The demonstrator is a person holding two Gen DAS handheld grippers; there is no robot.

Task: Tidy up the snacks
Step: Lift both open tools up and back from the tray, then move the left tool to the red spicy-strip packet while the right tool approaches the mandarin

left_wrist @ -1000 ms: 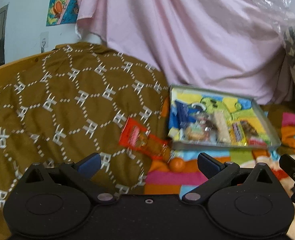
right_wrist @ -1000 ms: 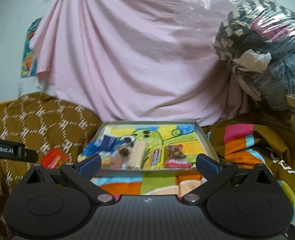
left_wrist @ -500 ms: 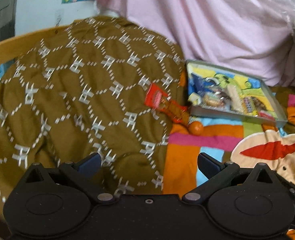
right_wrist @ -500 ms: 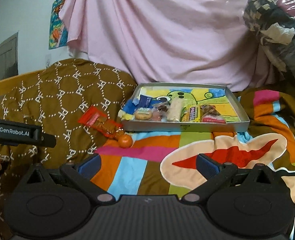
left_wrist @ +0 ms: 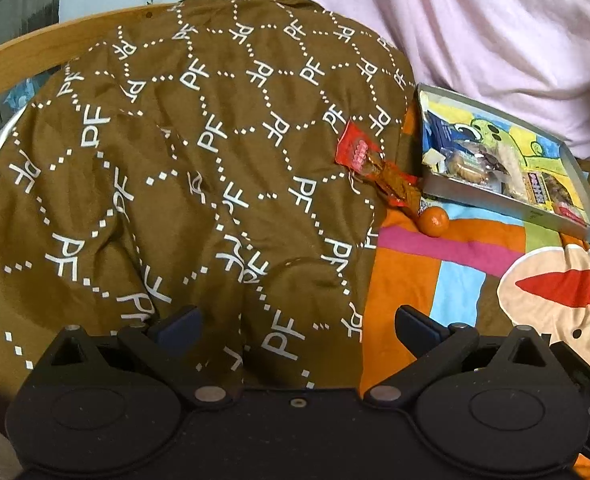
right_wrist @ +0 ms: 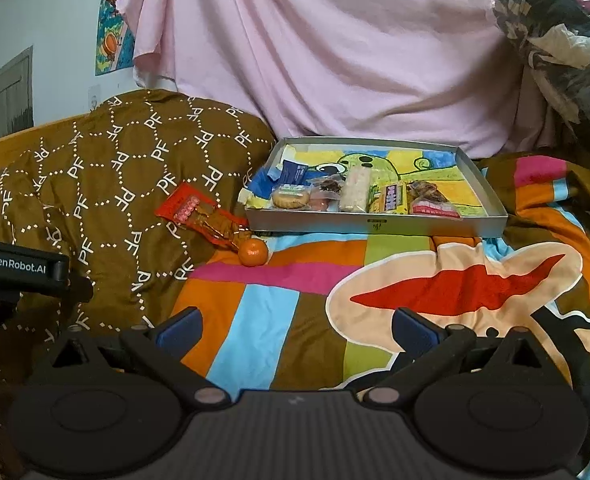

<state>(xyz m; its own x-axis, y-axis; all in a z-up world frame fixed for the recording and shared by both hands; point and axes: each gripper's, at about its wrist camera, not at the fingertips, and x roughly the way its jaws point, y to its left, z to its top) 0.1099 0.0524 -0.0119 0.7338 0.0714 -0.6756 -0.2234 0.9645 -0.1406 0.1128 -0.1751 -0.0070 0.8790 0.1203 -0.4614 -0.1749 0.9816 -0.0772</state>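
Observation:
A grey cardboard tray (right_wrist: 375, 224) (left_wrist: 495, 200) with a cartoon-printed floor lies on the bed and holds several wrapped snacks along its near side. Left of it, outside the tray, a red-and-orange snack packet (right_wrist: 203, 216) (left_wrist: 371, 164) rests on the brown blanket, and a small orange fruit (right_wrist: 253, 252) (left_wrist: 434, 221) sits just below the packet. My left gripper (left_wrist: 297, 326) is open and holds nothing, low over the brown blanket, well short of the packet. My right gripper (right_wrist: 297, 326) is open too, over the striped bedspread in front of the tray.
A brown patterned blanket (left_wrist: 175, 160) bulges on the left against a wooden bed rail (left_wrist: 35, 48). A pink sheet (right_wrist: 335, 60) hangs behind the tray. A plastic-wrapped bundle of clothes (right_wrist: 567, 40) sits at the upper right. The left gripper's body (right_wrist: 19, 268) shows at the right view's left edge.
Both grippers have pulled back from the tray, which now looks smaller and farther. The left view has swung left over the brown blanket. Both stay open.

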